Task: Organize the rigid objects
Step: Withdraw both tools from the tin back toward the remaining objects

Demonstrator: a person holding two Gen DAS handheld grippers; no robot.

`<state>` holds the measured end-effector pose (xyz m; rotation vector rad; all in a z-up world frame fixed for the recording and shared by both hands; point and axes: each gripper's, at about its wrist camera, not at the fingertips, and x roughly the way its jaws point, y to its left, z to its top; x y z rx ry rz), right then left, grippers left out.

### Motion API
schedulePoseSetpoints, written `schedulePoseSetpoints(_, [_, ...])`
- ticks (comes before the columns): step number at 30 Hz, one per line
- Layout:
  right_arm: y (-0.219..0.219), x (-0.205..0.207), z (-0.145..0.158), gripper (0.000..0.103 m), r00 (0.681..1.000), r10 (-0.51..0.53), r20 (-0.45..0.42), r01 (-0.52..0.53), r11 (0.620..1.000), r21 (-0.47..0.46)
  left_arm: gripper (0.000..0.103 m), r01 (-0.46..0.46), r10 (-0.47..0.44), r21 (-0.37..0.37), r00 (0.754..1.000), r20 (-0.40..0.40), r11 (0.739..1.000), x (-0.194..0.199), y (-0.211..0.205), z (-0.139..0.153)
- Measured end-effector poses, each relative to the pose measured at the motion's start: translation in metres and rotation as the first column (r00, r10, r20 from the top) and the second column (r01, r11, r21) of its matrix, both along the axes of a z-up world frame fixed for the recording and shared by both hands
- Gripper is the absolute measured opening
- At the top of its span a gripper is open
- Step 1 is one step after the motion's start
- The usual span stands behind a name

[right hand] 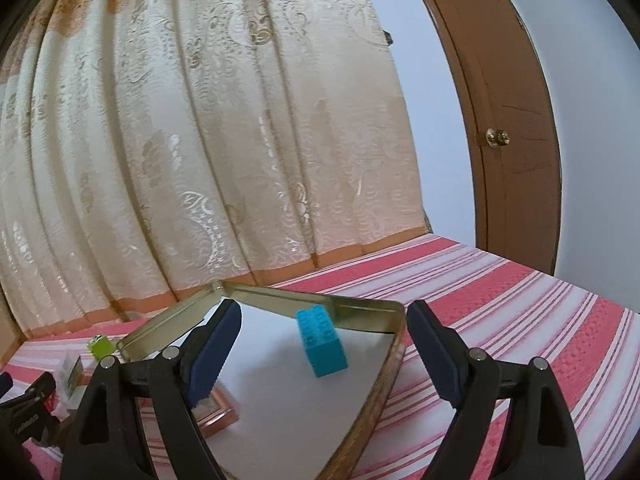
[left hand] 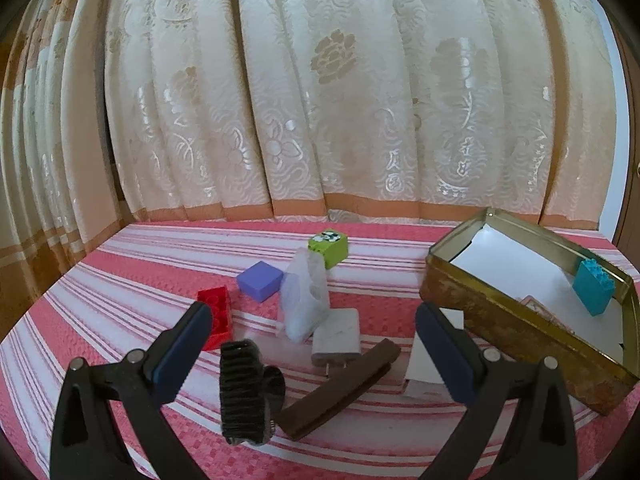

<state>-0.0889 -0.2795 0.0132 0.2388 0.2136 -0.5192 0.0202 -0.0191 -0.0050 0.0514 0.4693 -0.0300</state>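
My left gripper (left hand: 312,316) is open over the striped cloth, with nothing between its fingers. Just beyond it lie a black ribbed gear (left hand: 244,392), a brown bar (left hand: 340,388), a white charger (left hand: 336,340), a red brick (left hand: 216,316), a purple block (left hand: 260,280), a clear plastic piece (left hand: 304,296) and a green block (left hand: 328,246). A gold tin (left hand: 500,324) stands at the right with a turquoise brick (left hand: 594,286) inside. My right gripper (right hand: 322,314) hangs open over the tin (right hand: 280,296). The turquoise brick (right hand: 322,344) leans tilted against the far wall, untouched.
A pink-edged flat item (right hand: 220,408) lies in the tin near the left finger. A white card (left hand: 428,360) sits beside the tin. Patterned curtains hang along the table's far edge. A brown door (right hand: 516,140) stands at the right. Bare striped cloth (right hand: 500,300) stretches right of the tin.
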Motion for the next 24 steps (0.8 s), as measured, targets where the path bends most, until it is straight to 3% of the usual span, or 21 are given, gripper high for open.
schedulePoseSetpoints(13, [0.066,0.019,-0.003,0.087,0.983,0.173,-0.063,-0.175,0.984,-0.021,0.103,-0.033,0.033,-0.002,0.999,-0.028,0.999,0.009,0.036,-0.002])
schedulePoseSetpoints(24, [0.113,0.055,-0.017,0.086,0.933,0.304,-0.193,-0.295,0.953,0.076,0.103,-0.115,0.115,0.0,0.992,-0.054,0.993,0.026,0.087,-0.006])
